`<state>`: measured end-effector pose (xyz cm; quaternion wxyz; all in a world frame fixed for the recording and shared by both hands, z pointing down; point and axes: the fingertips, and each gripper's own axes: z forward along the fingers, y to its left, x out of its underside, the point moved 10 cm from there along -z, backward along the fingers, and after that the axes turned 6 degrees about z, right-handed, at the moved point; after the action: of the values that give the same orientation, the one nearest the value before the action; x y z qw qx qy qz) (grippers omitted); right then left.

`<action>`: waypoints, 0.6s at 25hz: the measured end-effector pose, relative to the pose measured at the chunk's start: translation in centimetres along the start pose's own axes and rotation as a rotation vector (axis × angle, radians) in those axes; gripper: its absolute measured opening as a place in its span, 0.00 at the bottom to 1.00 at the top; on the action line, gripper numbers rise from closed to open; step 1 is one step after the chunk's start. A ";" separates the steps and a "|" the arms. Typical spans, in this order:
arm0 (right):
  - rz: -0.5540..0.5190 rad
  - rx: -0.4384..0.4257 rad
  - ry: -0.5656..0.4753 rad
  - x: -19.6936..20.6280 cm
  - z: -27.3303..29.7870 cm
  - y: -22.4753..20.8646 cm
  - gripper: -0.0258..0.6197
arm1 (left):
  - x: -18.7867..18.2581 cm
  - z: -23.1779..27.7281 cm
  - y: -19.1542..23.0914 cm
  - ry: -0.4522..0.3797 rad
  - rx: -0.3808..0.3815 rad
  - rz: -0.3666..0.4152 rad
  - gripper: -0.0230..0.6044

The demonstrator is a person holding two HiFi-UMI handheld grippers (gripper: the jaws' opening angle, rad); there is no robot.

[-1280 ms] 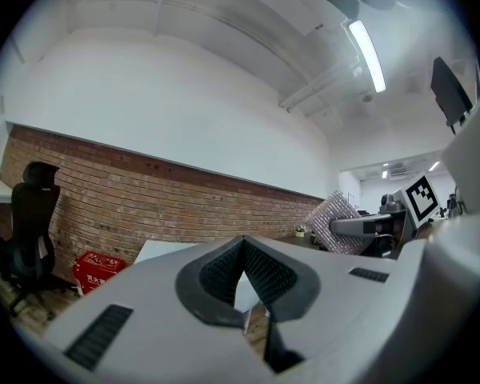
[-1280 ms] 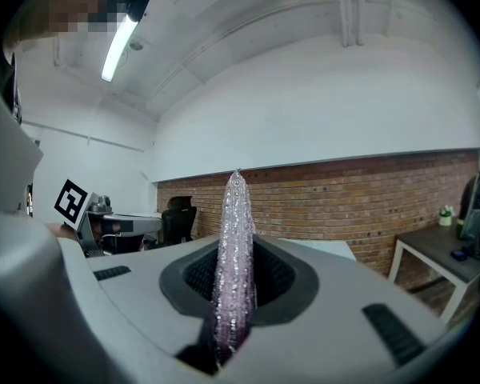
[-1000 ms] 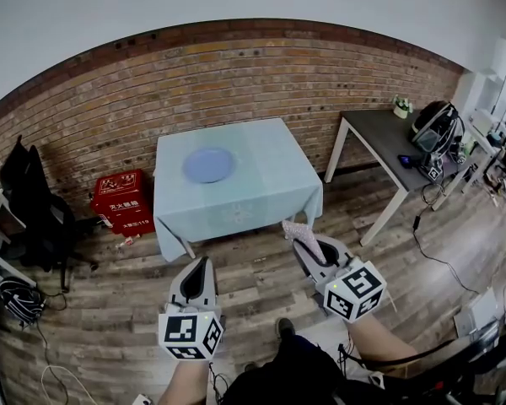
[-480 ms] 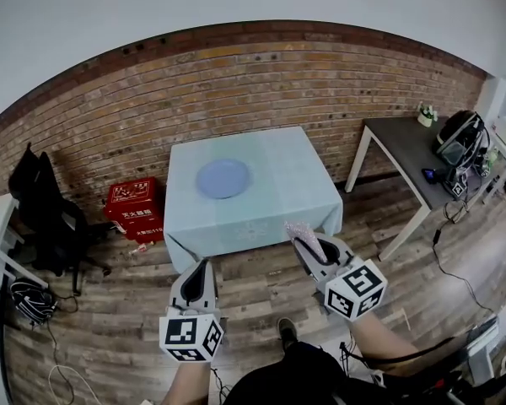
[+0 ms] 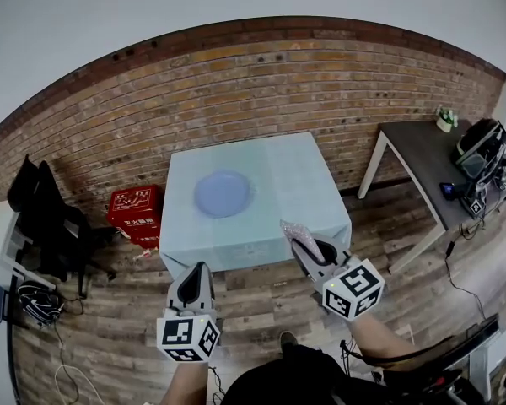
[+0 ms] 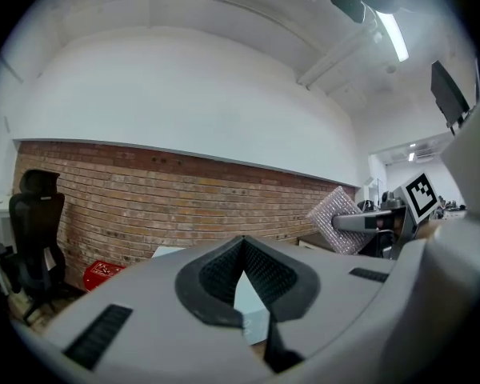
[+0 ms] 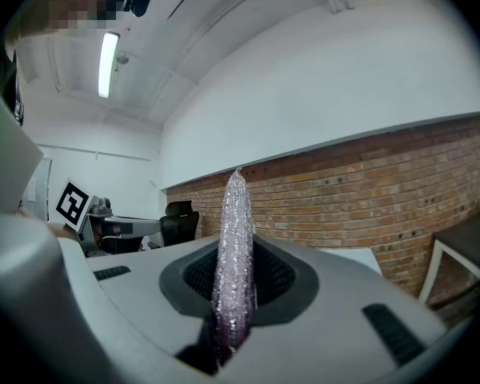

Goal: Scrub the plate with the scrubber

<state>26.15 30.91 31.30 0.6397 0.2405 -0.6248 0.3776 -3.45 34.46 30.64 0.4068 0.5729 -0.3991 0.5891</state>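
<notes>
your right hand-held gripper (image 5: pixel 306 250) is clamped on the glittery pink scrubber (image 5: pixel 293 229), which stands edge-up between its jaws. your left hand-held gripper (image 5: pixel 196 277) is closed on nothing. the blue plate (image 5: pixel 223 193) lies flat on the table (image 5: pixel 295 184), well ahead and left of the scrubber. judging by this, the right hand is the nearer one.

Grey left gripper (image 5: pixel 196 267), right gripper (image 5: pixel 298 240), black-white marker cubes (image 5: pixel 186 337)
</notes>
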 end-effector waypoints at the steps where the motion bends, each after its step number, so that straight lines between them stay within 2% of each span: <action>1: 0.004 -0.005 0.001 -0.1 0.4 -0.9 0.14 | -0.2 0.9 -0.1 0.004 -0.004 0.003 0.05; 8: 0.020 -0.049 0.013 -0.2 3.0 -6.1 0.14 | -0.4 6.1 -1.1 0.041 -0.033 0.036 0.05; 15: 0.001 -0.082 0.021 -0.5 6.2 -8.9 0.14 | -0.2 9.5 -0.3 0.070 -0.061 0.052 0.05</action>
<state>29.27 20.65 32.87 0.6555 0.2098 -0.6332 0.3542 0.18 25.63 30.72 0.4223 0.5286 -0.4173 0.6068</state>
